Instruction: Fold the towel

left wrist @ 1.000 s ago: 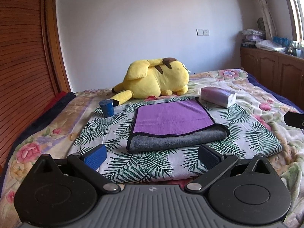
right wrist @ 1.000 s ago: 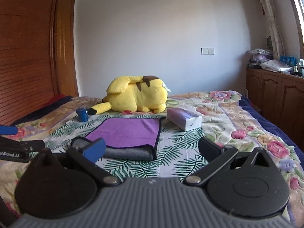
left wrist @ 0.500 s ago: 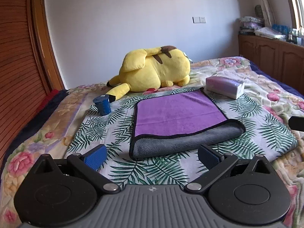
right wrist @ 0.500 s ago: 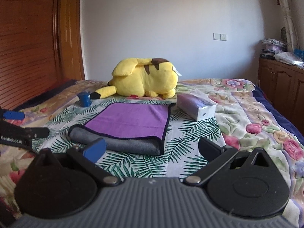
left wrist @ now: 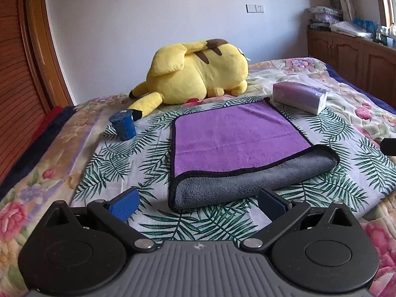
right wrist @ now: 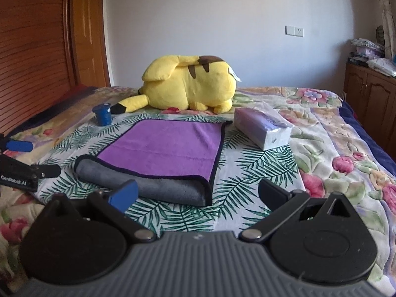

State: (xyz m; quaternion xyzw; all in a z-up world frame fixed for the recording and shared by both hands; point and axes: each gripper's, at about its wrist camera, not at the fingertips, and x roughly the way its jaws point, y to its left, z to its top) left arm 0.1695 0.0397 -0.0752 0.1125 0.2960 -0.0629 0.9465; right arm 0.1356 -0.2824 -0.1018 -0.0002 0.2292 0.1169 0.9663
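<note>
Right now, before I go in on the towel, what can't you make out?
- Towel layer count: its top purple layer hides what lies beneath, both views.
- Right claw: cut off by the right edge, left wrist view.
- Tissue pack print: too small.
- Blue cup contents: only its side shows.

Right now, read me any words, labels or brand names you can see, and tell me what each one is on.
"GenRobot.AI": white lettering on the left gripper body, at the right wrist view's left edge.
Tissue pack: print on its wrapper too blurred to read.
Plush toy: its white tag is unreadable.
</note>
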